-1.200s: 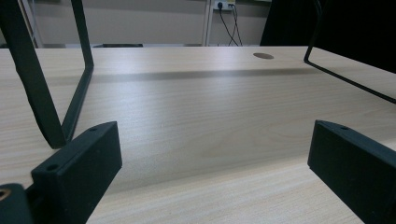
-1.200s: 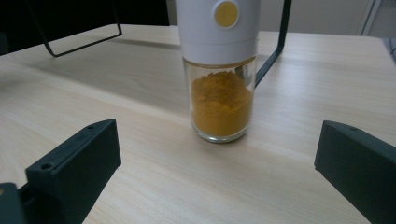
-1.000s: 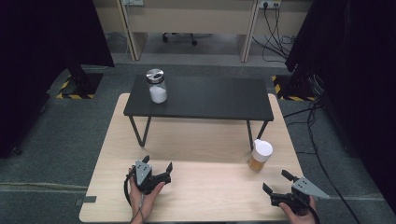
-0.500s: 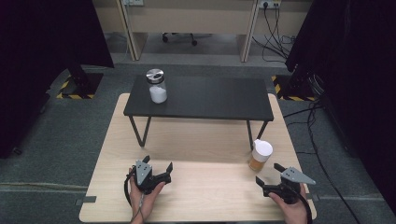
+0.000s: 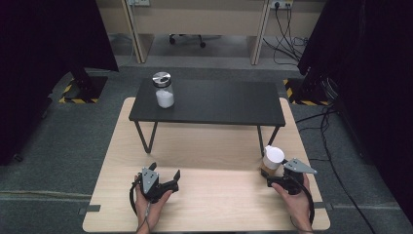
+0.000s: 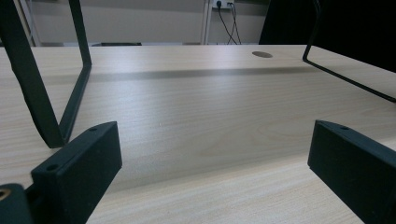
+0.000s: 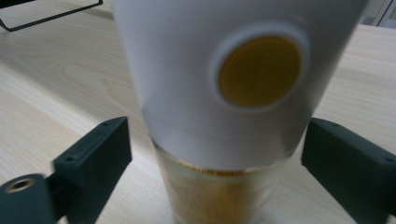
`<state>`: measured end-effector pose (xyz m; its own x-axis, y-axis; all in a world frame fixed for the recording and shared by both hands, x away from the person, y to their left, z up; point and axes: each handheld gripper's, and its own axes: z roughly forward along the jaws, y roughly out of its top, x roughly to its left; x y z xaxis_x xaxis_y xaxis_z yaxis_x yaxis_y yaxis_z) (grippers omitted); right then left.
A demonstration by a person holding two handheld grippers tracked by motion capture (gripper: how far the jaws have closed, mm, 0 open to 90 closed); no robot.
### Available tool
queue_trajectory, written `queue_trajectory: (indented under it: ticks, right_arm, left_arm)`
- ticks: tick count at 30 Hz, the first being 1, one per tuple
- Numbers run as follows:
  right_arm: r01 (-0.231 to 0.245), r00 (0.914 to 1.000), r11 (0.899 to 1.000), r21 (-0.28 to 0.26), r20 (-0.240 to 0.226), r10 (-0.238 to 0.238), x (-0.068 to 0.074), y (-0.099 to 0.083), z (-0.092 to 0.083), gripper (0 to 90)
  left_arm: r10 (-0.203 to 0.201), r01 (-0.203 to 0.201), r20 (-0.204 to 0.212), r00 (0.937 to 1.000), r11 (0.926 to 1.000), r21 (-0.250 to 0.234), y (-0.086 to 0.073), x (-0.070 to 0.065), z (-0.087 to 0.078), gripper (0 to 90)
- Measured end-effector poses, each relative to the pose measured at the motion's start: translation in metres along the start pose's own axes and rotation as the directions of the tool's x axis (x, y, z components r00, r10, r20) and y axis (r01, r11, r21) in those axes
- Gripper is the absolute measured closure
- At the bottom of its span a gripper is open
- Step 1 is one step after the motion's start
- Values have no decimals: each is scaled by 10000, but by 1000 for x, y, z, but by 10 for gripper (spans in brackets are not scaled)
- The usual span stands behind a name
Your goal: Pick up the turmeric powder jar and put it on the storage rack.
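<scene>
In the high view, the right gripper [image 5: 271, 174] is in the lower right part of the frame, held by the person's right hand [image 5: 293, 195], and it is just beside the bottle [image 5: 271, 161], a clear container with a white cap and a yellow-brown content. The bottle stands upright on the light wooden table [image 5: 214, 146], near the right front leg of the black low table [image 5: 214, 102]. In the right gripper view, the bottle [image 7: 233, 93] is in the middle of the frame, between the two black jaws. The jaws have just been closing around it, but a small gap is visible on both sides of the bottle, so the pads do not press on it. The picture is a little blurred there. The left gripper [image 5: 164, 175] is in the lower left part of the high view, in the person's left hand [image 5: 150, 202], and its jaws are spread wide. In the left gripper view, only the bare wooden surface [image 6: 205, 116] lies between them, with the thin black legs [image 6: 74, 70] of the low table in the upper left. A glass jar [image 5: 163, 90] with a metal lid and white content stands on the black low table, at its left end, well apart from both grippers.
</scene>
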<state>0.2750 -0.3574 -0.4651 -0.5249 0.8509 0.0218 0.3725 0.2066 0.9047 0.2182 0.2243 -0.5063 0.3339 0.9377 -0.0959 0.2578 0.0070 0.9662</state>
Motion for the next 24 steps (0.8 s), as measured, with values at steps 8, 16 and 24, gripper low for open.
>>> queue_trajectory:
  ticks: [8, 16, 24]
  right_arm:
    - [257, 9994, 9993, -283, 225, -250, 4, -11, 6, 304]
    - [229, 9992, 9990, -378, 332, -217, 9, -13, 4, 305]
    - [445, 9987, 9973, -592, -236, -459, 22, 4, -25, 306]
  left_arm:
    - [44, -44, -5, 10000, 10000, 7, 0, -1, 0, 20]
    - [13, -13, 15, 10000, 10000, 18, 0, -1, 0, 21]
    - [20, -20, 32, 10000, 10000, 15, 0, -1, 0, 20]
